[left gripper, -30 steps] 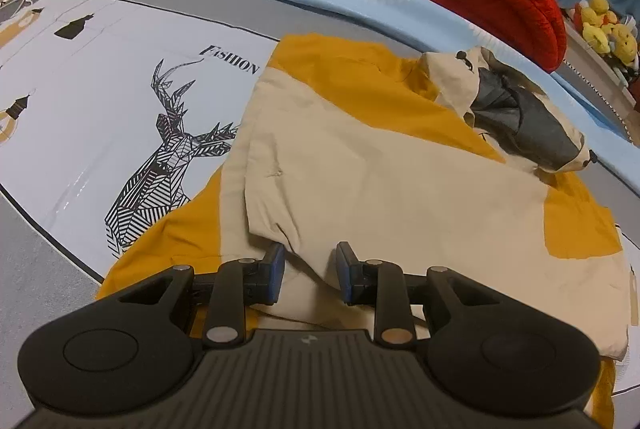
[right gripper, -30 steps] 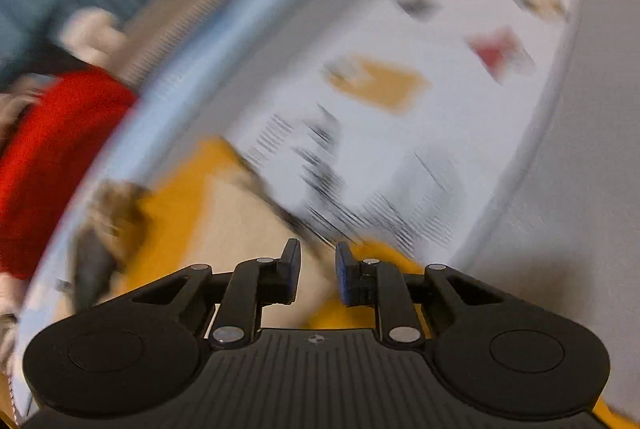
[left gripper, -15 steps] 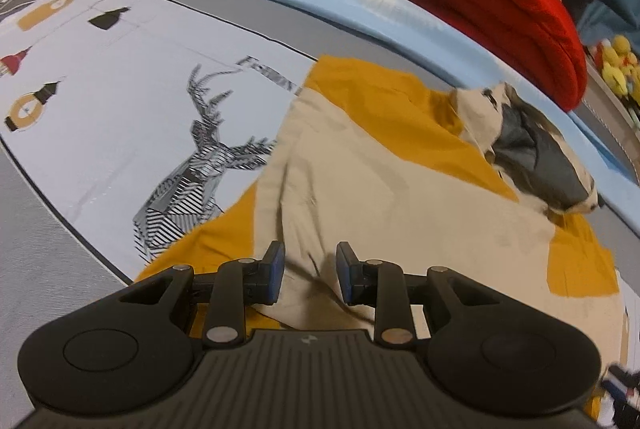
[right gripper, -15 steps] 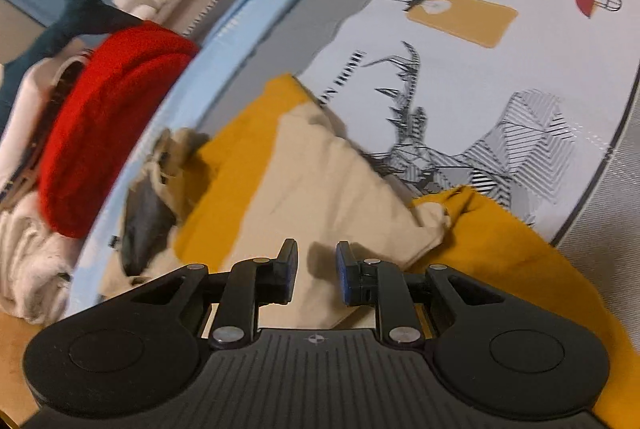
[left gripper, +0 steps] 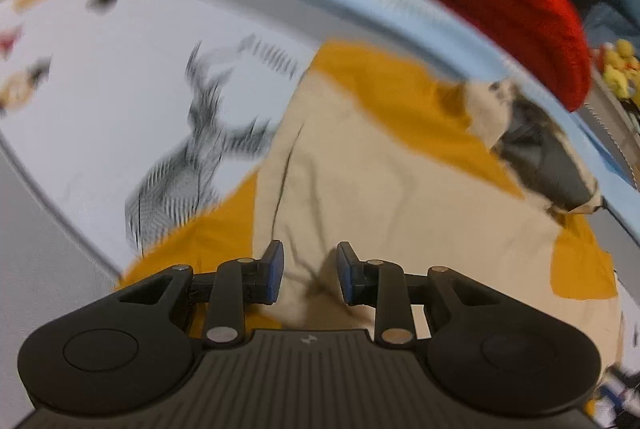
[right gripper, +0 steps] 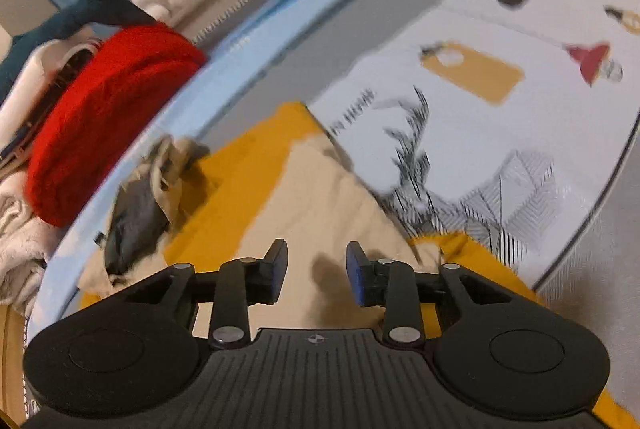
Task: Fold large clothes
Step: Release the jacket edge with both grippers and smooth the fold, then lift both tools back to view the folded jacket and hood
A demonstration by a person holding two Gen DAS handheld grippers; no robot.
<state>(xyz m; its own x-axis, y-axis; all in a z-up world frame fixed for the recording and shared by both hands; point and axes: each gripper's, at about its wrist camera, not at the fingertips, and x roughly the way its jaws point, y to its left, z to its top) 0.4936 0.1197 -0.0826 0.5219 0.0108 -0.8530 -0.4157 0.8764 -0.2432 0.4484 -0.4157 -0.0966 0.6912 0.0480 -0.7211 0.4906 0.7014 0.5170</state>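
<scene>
Beige-mustard garment [left gripper: 400,197] spread rumpled on bedsheet [left gripper: 100,89].

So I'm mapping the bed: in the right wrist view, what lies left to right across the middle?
Red blanket → grey-lined hood → yellow and beige garment → deer print on the sheet.

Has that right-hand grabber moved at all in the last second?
Yes. The right gripper has swung toward the yellow-and-beige garment, and its fingers have spread wider apart over the beige cloth.
</scene>
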